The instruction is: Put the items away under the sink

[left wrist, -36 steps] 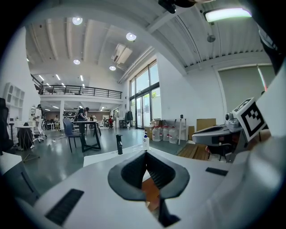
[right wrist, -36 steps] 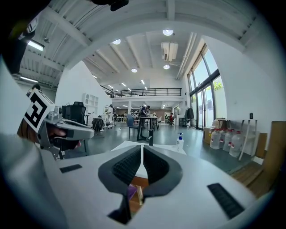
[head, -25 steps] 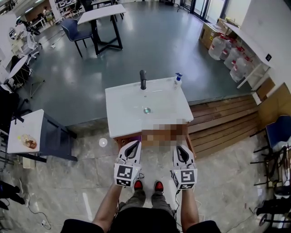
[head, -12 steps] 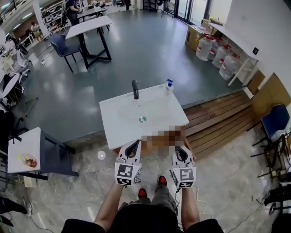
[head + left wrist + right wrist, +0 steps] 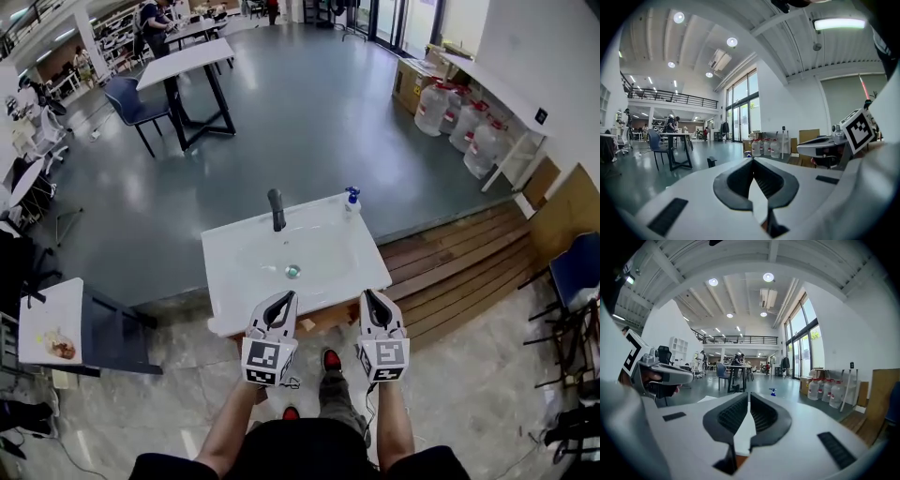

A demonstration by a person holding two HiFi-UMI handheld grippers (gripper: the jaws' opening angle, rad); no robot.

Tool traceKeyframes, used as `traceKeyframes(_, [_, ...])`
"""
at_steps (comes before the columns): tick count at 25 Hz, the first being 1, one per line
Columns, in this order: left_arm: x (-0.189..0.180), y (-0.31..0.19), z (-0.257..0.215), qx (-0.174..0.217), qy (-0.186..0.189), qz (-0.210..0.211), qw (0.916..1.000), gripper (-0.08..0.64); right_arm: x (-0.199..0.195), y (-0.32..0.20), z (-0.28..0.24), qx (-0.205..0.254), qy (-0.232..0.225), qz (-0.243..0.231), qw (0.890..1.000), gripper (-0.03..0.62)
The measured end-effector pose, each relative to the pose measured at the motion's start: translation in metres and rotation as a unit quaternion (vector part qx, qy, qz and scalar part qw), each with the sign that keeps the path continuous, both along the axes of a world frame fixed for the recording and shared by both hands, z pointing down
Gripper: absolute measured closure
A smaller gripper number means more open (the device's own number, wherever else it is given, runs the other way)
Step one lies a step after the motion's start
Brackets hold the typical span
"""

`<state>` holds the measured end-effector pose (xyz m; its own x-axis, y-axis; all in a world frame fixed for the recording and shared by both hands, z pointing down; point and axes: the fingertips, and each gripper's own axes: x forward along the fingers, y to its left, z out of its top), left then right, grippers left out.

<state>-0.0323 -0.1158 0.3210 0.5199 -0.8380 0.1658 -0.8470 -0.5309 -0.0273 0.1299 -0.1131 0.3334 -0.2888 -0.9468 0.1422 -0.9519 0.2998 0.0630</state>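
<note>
Your left gripper [image 5: 286, 297] and right gripper [image 5: 367, 294] hover at the near edge of the sink [image 5: 228, 281], both with jaws pressed together and empty; the blue-capped pump bottle [image 5: 352, 199] stands upright on the sink's far right corner, beyond and nearer your right gripper.

Stepped in closer: my right shoe [image 5: 331, 359] is now ahead of the left shoe [image 5: 292, 412]. My left gripper [image 5: 286, 296] and right gripper [image 5: 367, 294] came forward, tips now over the sink's [image 5: 225, 258] near edge.
</note>
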Motion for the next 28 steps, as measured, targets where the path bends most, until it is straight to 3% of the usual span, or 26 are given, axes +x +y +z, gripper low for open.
traceKeyframes(14, [0.049, -0.138, 0.021, -0.036, 0.017, -0.061, 0.9973, 0.552, 0.046, -0.161, 0.032, -0.03, 0.002, -0.053, 0.998, 0.552])
traceKeyframes(28, [0.065, -0.22, 0.082, -0.081, 0.01, -0.095, 0.9922, 0.554, 0.059, -0.267, 0.091, -0.058, 0.001, -0.084, 0.995, 0.552])
